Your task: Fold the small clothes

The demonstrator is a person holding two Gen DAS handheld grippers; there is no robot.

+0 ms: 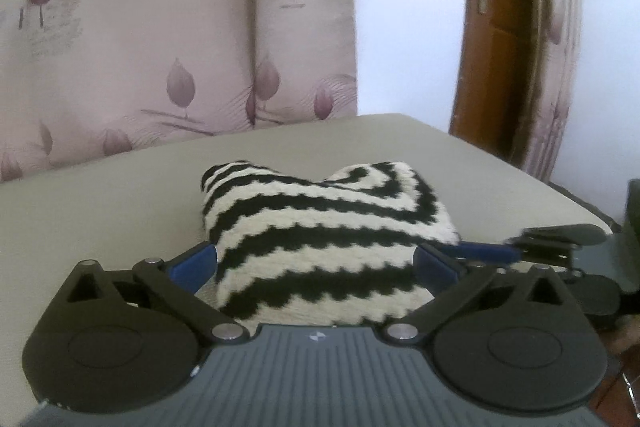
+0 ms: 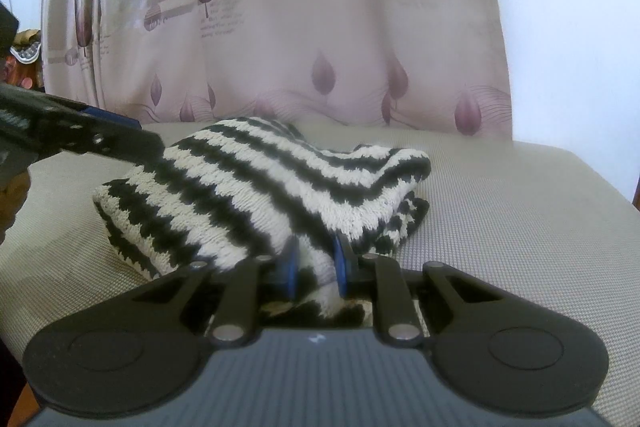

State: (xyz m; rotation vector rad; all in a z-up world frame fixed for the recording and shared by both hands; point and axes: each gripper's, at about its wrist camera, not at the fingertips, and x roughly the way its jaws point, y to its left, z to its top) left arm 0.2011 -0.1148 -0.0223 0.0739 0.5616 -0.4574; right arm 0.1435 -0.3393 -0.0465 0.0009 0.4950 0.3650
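Observation:
A black-and-cream striped knitted garment (image 1: 312,211) lies folded into a thick bundle on a beige padded surface (image 1: 100,211). My left gripper (image 1: 316,255) stands wide open. Its blue pads (image 1: 200,261) flank the bundle's near end without pressing on it. In the right wrist view the same garment (image 2: 260,179) shows its top layer folded over. My right gripper (image 2: 316,263) is shut on a near fold of the knit, pinched between its blue pads (image 2: 290,267). The left gripper's finger (image 2: 100,135) reaches in over the bundle's left side.
A pale curtain with a purple leaf print (image 1: 160,27) hangs right behind the surface. A brown wooden door (image 1: 492,27) with a handle stands at the back right. The surface's far right corner (image 1: 400,119) drops off toward the door. A dark object (image 1: 634,203) sits at the right edge.

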